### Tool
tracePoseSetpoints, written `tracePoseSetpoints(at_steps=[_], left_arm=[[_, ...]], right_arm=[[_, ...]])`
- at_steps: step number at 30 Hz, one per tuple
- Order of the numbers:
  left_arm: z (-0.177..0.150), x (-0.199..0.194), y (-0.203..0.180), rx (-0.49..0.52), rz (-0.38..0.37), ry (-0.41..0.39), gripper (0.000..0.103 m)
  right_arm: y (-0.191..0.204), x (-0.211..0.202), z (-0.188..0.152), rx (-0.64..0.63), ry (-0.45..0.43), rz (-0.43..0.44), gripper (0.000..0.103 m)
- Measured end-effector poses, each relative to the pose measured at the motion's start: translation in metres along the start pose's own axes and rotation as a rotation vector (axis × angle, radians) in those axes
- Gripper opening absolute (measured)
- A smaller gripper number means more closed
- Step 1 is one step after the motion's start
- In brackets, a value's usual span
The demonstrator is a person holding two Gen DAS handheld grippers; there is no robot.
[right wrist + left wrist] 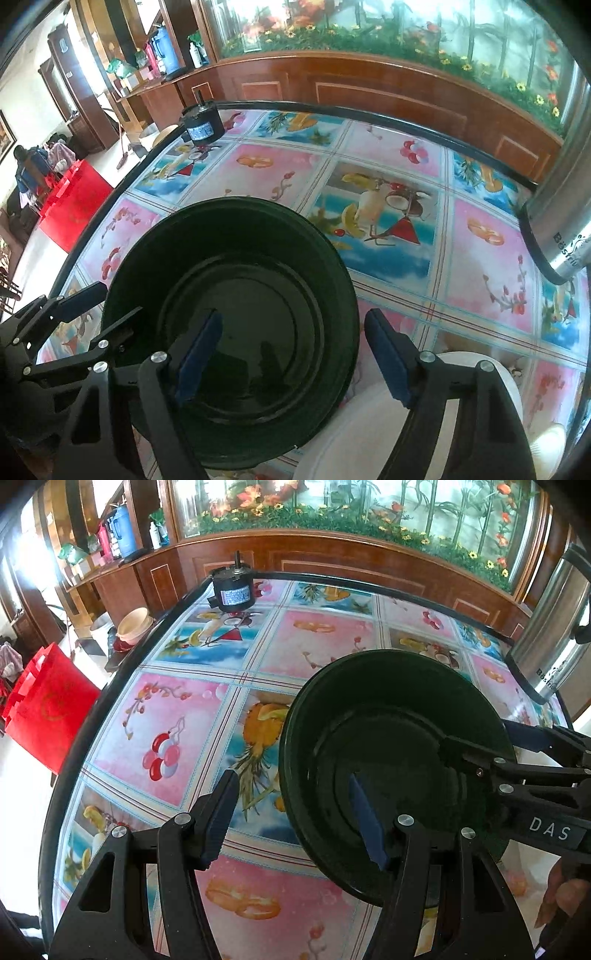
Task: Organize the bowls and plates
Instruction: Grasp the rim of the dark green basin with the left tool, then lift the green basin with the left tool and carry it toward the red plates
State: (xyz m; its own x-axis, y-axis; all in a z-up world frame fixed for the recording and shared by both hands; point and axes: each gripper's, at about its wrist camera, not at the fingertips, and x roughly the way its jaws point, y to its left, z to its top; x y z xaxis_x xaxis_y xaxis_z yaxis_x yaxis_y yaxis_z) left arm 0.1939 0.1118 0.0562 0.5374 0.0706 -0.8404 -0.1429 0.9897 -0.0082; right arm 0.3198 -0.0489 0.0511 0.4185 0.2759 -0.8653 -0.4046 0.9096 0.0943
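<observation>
A dark green bowl (pixel 388 746) stands on the fruit-print tablecloth (pixel 192 716), also in the right wrist view (pixel 236 295). My left gripper (pixel 295 819) is open and straddles the bowl's near-left rim, one finger inside, one outside. My right gripper (pixel 291 354) is open and straddles the bowl's right rim the same way. Each gripper shows in the other's view, the right one (pixel 476 749) and the left one (pixel 96 306). A white plate (pixel 373 432) lies under my right gripper.
A steel thermos (pixel 550 627) stands at the right, also in the right wrist view (pixel 565 206). A small black motor (pixel 231 587) sits at the table's far left corner. A red bag (pixel 48 705) stands on the floor left. A wooden cabinet runs behind.
</observation>
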Motion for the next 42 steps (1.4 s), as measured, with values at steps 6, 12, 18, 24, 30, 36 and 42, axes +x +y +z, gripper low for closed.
tracePoseSetpoints(at_steps=[6, 12, 18, 24, 30, 36, 42], left_arm=[[0.0, 0.006, 0.001, -0.011, -0.003, 0.019, 0.062], [-0.002, 0.013, 0.0, -0.007, -0.015, 0.068, 0.061], [-0.006, 0.01, 0.006, -0.013, -0.024, 0.09, 0.023], [-0.011, -0.004, 0.019, -0.02, -0.031, 0.066, 0.019], [-0.02, -0.024, 0.032, -0.025, -0.03, 0.046, 0.018], [-0.038, -0.049, 0.045, -0.033, -0.036, 0.025, 0.018], [-0.061, -0.079, 0.058, -0.039, -0.045, -0.013, 0.018]], right_arm=[[-0.003, 0.001, -0.002, 0.001, 0.01, -0.014, 0.053], [-0.008, -0.001, -0.007, 0.003, 0.019, -0.006, 0.034], [-0.001, -0.01, -0.015, -0.021, 0.014, -0.007, 0.029], [0.01, -0.018, -0.024, -0.032, -0.006, -0.022, 0.029], [0.032, -0.031, -0.04, -0.074, -0.021, -0.061, 0.029], [0.05, -0.051, -0.055, -0.088, -0.042, -0.054, 0.029], [0.073, -0.08, -0.077, -0.106, -0.091, -0.06, 0.031]])
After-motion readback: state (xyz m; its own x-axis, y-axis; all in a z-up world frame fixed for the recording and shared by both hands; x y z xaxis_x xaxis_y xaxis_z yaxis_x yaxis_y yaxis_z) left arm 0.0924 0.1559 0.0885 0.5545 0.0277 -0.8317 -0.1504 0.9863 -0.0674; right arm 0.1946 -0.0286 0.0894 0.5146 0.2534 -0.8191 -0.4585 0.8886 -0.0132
